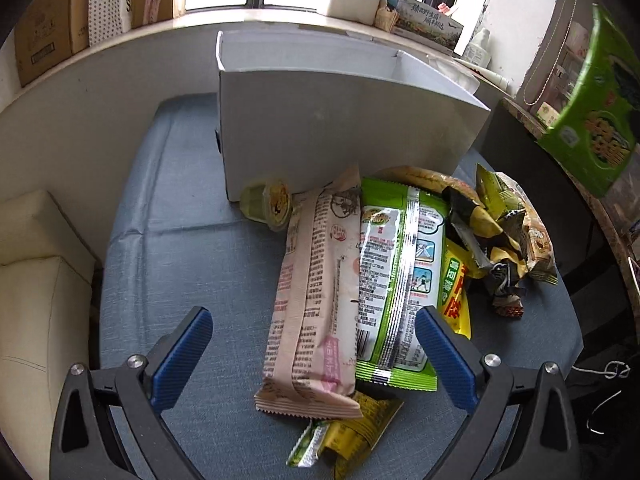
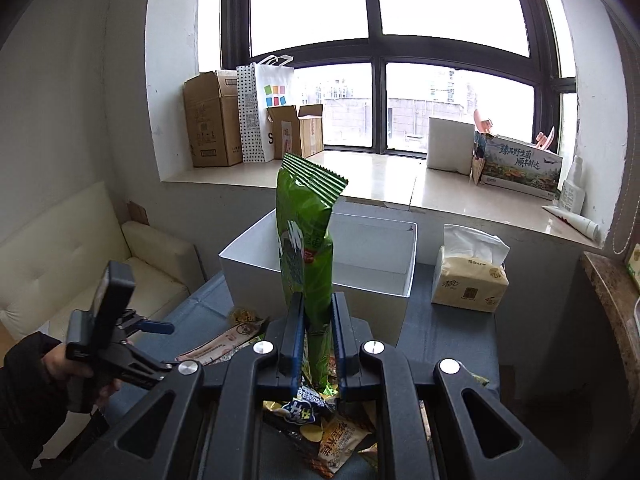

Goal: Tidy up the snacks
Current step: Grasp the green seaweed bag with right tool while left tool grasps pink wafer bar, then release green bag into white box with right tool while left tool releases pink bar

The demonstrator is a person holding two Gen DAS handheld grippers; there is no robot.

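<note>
Setting: home living room.
Seating: cream sofa (image 2: pixel 96 256) shown at left.
Window: stone sill (image 2: pixel 380 176) stacked with cardboard boxes (image 2: pixel 212 120), upper centre.
Table: tissue pack (image 2: pixel 470 276) placed at right.

Glossy foil snack packets (image 1: pixel 400 280) on matt cloth (image 1: pixel 192 272).

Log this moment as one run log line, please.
task: organize snacks | right gripper: shut on green snack packet, upright before white box | left gripper: open over pink snack packet | box: looks empty
</note>
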